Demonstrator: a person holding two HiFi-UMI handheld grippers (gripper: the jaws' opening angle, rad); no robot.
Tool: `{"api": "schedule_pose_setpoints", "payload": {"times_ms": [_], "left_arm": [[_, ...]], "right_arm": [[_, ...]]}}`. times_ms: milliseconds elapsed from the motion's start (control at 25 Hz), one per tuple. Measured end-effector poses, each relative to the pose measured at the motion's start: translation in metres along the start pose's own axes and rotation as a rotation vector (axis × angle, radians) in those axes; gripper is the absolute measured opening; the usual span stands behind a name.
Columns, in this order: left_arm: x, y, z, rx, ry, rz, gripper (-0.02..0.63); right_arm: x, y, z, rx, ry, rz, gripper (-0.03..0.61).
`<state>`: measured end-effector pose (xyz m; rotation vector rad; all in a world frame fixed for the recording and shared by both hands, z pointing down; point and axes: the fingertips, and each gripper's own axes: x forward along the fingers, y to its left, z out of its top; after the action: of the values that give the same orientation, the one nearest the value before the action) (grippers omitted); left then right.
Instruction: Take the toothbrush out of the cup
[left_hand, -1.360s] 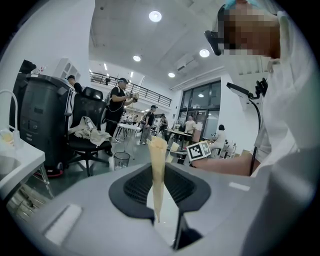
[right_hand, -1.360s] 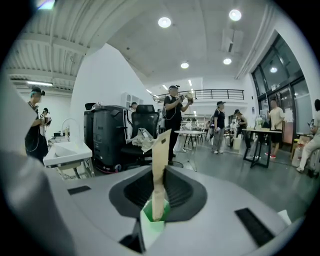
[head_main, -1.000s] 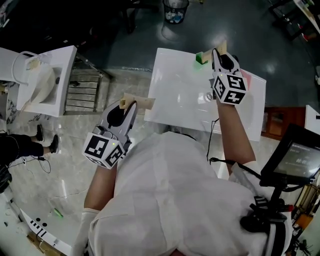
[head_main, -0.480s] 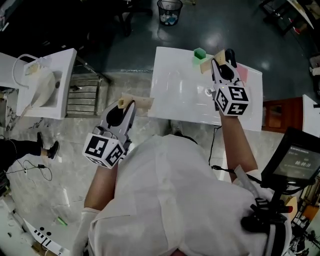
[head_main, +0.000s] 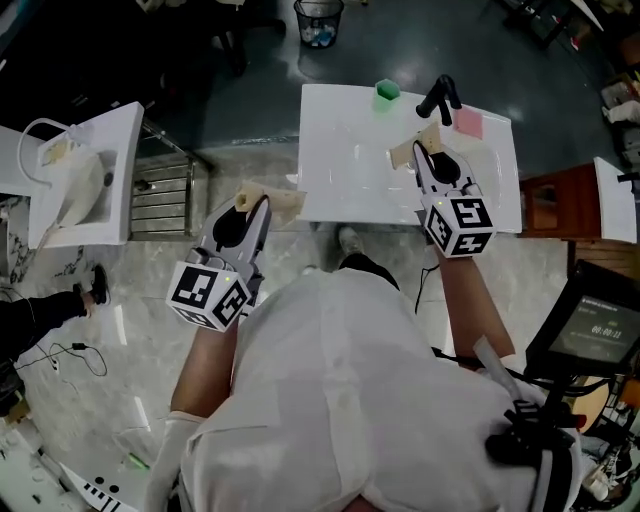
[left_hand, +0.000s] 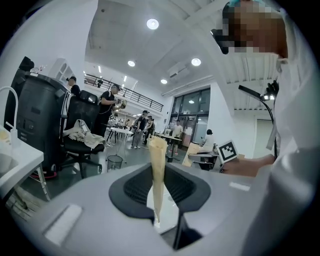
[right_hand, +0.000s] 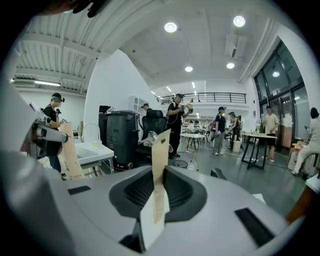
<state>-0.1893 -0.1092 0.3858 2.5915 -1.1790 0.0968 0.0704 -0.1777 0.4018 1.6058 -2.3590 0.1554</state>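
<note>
A small green cup (head_main: 387, 90) stands at the far edge of a white sink counter (head_main: 340, 170), beside a black faucet (head_main: 440, 97). No toothbrush can be made out in it from here. My right gripper (head_main: 405, 155) hangs over the counter's right half, well short of the cup, its tan fingers (right_hand: 161, 137) pressed together with nothing between them. My left gripper (head_main: 270, 200) is off the counter's left front corner, above the floor. Its tan fingers (left_hand: 157, 145) also lie together, and nothing is held in them.
A pink pad (head_main: 468, 122) lies right of the faucet. A second white sink unit (head_main: 80, 180) and a metal rack (head_main: 165, 190) stand at left, a waste bin (head_main: 318, 20) beyond the counter, a brown cabinet (head_main: 555, 200) and a screen (head_main: 590, 325) at right. People stand in the background.
My right gripper has drawn back from the far part of the counter, next to the cup, toward the front edge. The whole view has shifted back; the left gripper moved only a little.
</note>
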Motion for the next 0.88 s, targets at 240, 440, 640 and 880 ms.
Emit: {"api": "schedule_pose_setpoints", "payload": {"times_ms": [240, 440, 640, 880], "left_arm": [[-0.008, -0.013, -0.01, -0.005, 0.015, -0.047, 0.077], [-0.012, -0.025, -0.011, 0.001, 0.025, -0.094, 0.077], [-0.018, -0.037, -0.015, 0.009, 0.03, -0.117, 0.077], [-0.029, -0.048, -0.02, 0.004, 0.05, -0.143, 0.077]], "right_arm": [[-0.035, 0.028, -0.02, 0.004, 0.03, 0.003, 0.049], [-0.06, 0.055, -0.029, -0.002, 0.056, 0.019, 0.048], [-0.076, 0.075, -0.037, -0.019, 0.065, 0.041, 0.048], [-0.092, 0.094, -0.035, -0.021, 0.068, 0.053, 0.049]]}}
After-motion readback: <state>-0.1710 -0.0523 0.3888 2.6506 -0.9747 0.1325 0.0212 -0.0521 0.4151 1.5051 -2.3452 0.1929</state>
